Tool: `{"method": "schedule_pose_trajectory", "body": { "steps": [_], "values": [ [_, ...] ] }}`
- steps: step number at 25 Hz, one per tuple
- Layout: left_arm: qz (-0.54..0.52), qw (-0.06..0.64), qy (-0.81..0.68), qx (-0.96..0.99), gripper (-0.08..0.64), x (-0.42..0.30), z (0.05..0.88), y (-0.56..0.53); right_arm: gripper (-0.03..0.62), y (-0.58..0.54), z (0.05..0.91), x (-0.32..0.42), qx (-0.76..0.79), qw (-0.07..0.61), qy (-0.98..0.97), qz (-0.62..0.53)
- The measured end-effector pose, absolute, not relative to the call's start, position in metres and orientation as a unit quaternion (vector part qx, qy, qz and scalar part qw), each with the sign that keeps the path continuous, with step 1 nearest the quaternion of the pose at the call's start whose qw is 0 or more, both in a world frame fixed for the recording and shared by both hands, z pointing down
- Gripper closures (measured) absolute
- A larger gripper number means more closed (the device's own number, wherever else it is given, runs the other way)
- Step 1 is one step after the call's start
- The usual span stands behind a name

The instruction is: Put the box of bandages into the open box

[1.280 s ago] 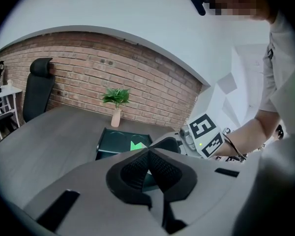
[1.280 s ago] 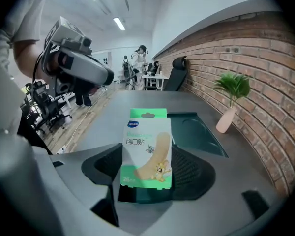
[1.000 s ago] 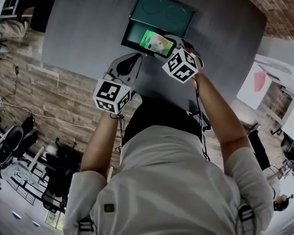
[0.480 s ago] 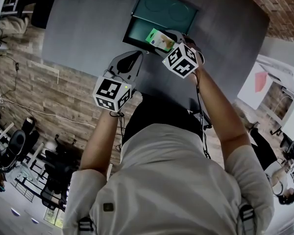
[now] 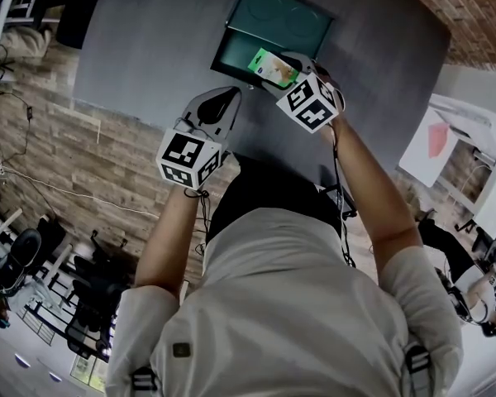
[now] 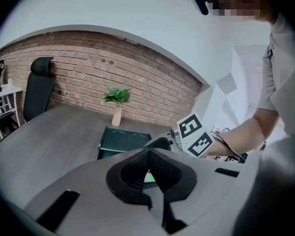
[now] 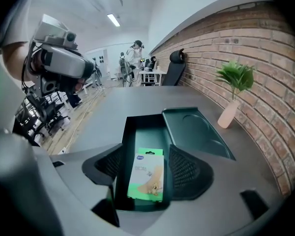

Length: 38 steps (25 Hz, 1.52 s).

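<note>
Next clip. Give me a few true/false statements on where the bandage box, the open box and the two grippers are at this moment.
1. The box of bandages sits between the right gripper jaws, over the tray of the open box. True.
2. The left gripper holds the box of bandages. False: its jaws are together on nothing.
3. The open box's lid is swung open beside the tray. True.
4. The potted plant stands inside the open box. False: it stands on the table beyond the box, by the brick wall.
5. The right gripper's jaws are closed against each other. False: they are apart, with a gap showing on each side of the box of bandages.
</note>
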<state>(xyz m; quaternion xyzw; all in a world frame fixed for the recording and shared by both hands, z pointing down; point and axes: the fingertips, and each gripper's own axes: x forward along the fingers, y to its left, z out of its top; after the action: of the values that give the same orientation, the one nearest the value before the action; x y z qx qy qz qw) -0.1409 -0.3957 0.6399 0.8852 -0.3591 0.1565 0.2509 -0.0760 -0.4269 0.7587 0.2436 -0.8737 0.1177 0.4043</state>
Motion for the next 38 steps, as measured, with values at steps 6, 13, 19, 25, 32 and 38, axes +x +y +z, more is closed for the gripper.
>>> {"method": "schedule_pose_trajectory", "body": {
  "steps": [6, 13, 19, 25, 32, 38],
  "values": [
    [0.141, 0.237, -0.362, 0.89, 0.545, -0.148, 0.619, -0.38, 0.359, -0.413, 0.725, -0.074, 0.267, 0.383, -0.878, 0.109],
    [0.126, 0.216, -0.37, 0.895, 0.545, -0.167, 0.587, -0.347, 0.513, -0.379, 0.662, -0.093, 0.285, 0.313, -0.901, 0.093],
    [0.106, 0.203, -0.375, 0.898, 0.545, -0.181, 0.554, -0.314, 0.561, -0.344, 0.602, -0.113, 0.297, 0.259, -0.916, 0.074],
    [0.075, 0.184, -0.376, 0.905, 0.545, -0.191, 0.509, -0.278, 0.571, -0.304, 0.553, -0.13, 0.303, 0.221, -0.925, 0.062],
    [0.051, 0.14, -0.382, 0.912, 0.545, -0.207, 0.46, -0.248, 0.571, -0.268, 0.497, -0.138, 0.317, 0.169, -0.932, 0.048],
    [0.033, 0.104, -0.385, 0.916, 0.545, -0.214, 0.422, -0.221, 0.571, -0.241, 0.451, -0.137, 0.34, 0.125, -0.931, 0.032]
  ]
}}
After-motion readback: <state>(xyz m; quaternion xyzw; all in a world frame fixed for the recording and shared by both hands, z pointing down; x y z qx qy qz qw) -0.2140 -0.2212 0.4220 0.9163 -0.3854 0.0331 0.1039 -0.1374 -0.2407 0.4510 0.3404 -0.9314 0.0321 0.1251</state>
